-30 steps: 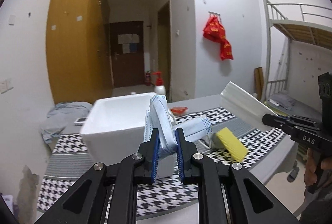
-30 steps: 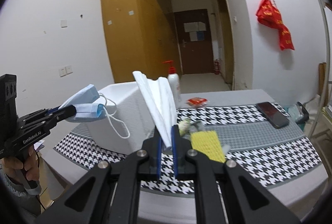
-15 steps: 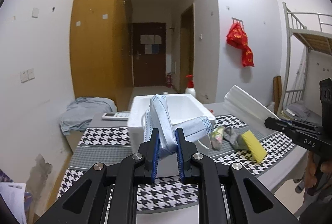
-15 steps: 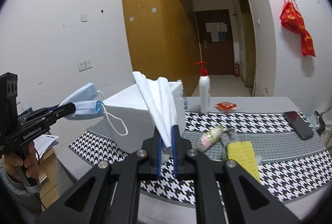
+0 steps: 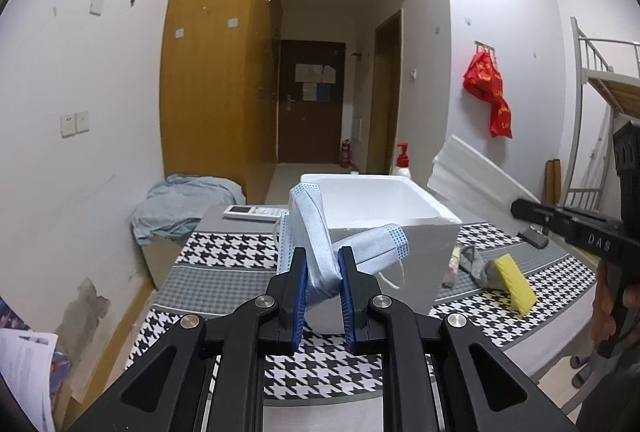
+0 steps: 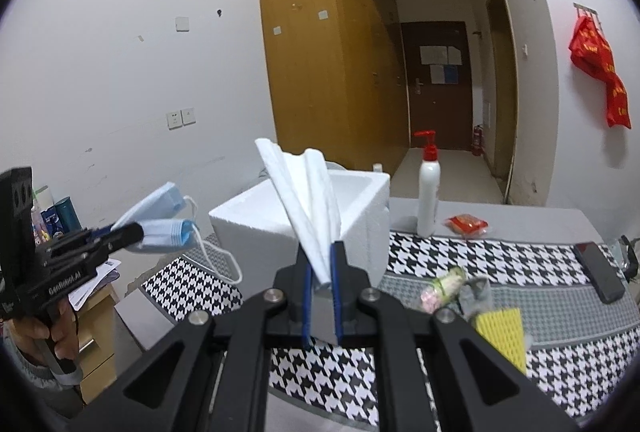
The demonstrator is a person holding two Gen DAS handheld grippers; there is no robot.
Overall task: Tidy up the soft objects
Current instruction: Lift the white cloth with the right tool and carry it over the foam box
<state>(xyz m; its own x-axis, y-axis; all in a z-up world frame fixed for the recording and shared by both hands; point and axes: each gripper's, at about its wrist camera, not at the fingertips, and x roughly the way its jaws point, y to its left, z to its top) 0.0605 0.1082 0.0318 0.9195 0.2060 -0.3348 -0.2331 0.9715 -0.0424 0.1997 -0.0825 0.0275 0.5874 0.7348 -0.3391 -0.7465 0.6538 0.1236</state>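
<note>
My left gripper [image 5: 322, 264] is shut on a folded light-blue face mask [image 5: 316, 232], held in the air just in front of the white foam box [image 5: 400, 208]. The mask also shows in the right wrist view [image 6: 160, 220], its ear loop hanging. My right gripper [image 6: 320, 272] is shut on a folded white tissue [image 6: 308, 200], held above the near side of the foam box [image 6: 256, 228]. The tissue shows in the left wrist view [image 5: 472, 176], right of the box. A yellow sponge [image 5: 514, 288] and a grey sock [image 5: 472, 264] lie on the houndstooth cloth.
A white pump bottle [image 6: 428, 192], a red packet [image 6: 466, 224] and a black phone [image 6: 600, 272] are on the table. A small pink-green bundle [image 6: 440, 288] lies by the sponge [image 6: 500, 332]. A remote [image 5: 256, 212] lies behind the box. A bunk bed [image 5: 600, 72] stands on the right.
Both grippers have pulled back from the table and swung left; the foam box looks smaller and shifted right. Both keep their hold on mask and tissue.
</note>
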